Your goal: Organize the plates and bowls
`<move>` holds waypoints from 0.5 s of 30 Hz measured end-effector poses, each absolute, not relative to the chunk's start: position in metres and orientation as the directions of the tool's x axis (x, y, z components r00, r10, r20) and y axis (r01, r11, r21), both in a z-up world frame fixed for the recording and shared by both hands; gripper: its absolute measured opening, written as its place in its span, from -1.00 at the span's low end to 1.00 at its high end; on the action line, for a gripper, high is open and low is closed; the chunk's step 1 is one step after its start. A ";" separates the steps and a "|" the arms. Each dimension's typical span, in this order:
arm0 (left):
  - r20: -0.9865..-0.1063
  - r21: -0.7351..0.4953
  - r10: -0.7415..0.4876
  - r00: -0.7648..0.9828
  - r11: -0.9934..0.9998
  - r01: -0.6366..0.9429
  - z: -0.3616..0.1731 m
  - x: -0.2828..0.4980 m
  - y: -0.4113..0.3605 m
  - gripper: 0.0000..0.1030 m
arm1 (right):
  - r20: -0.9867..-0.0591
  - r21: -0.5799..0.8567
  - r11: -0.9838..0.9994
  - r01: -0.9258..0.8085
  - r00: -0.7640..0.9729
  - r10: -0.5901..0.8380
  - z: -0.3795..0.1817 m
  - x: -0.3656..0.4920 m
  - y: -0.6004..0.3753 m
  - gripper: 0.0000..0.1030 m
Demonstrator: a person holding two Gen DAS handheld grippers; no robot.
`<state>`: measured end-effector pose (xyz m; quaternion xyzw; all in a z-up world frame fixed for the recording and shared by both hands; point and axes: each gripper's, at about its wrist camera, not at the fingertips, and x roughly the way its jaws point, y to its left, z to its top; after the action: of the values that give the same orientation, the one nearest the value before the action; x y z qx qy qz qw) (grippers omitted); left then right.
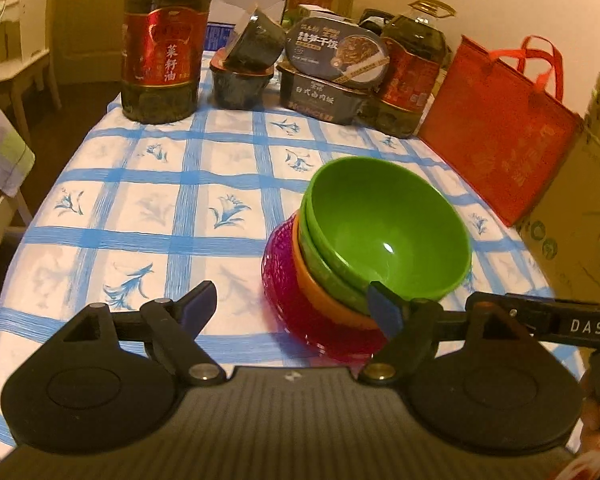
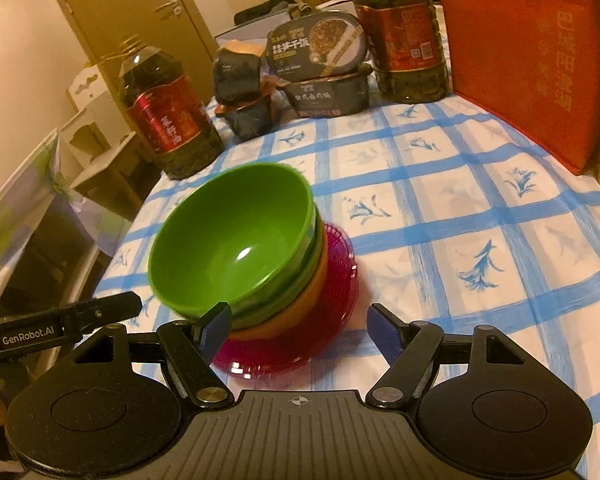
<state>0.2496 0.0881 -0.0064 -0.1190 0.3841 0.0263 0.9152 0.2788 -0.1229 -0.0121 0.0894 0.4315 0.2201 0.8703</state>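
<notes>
Tabletop (image 1: 148, 208): covered in blue-checked cloth.
Red bag (image 1: 496, 136): upright, far right.
Oil bottles (image 1: 164, 52): far edge.
Bowl stack (image 1: 384, 232): green bowls in orange bowl on pink plates (image 1: 280, 276), centre.
Left hand-held gripper (image 1: 292, 304): fingers apart, empty.
Right hand-held gripper (image 2: 298, 326): fingers apart, empty.
</notes>
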 end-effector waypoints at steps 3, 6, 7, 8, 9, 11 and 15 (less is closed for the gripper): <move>-0.707 -0.176 -0.030 0.706 0.975 -0.136 -0.008 0.239 0.084 0.58 | -0.715 0.306 0.894 -0.328 0.541 0.444 -0.015 0.265 -0.118 0.44; -0.710 -0.149 -0.016 0.704 0.981 -0.128 -0.010 0.229 0.079 0.72 | -0.718 0.290 0.897 -0.334 0.543 0.435 -0.019 0.253 -0.116 0.45; -0.711 -0.146 -0.014 0.703 0.981 -0.129 -0.012 0.224 0.079 0.79 | -0.720 0.290 0.898 -0.331 0.543 0.433 -0.019 0.249 -0.116 0.45; -0.713 -0.145 -0.009 0.701 0.980 -0.134 -0.012 0.219 0.078 0.80 | -0.720 0.289 0.898 -0.331 0.544 0.432 -0.020 0.244 -0.116 0.45; -0.714 -0.149 -0.006 0.700 0.978 -0.143 -0.013 0.214 0.079 0.82 | -0.718 0.286 0.899 -0.333 0.546 0.431 -0.020 0.240 -0.116 0.45; -0.720 -0.166 -0.009 0.694 0.973 -0.159 -0.016 0.205 0.080 0.85 | -0.718 0.271 0.902 -0.335 0.554 0.421 -0.020 0.232 -0.116 0.45; -0.730 -0.171 -0.008 0.683 0.970 -0.171 -0.021 0.189 0.078 0.89 | -0.721 0.254 0.909 -0.330 0.562 0.406 -0.019 0.220 -0.117 0.45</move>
<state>0.1892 0.0780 -0.0207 -0.1135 0.3957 0.0447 0.9103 0.2196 -0.1166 -0.0185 0.0450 0.4192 0.2086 0.8825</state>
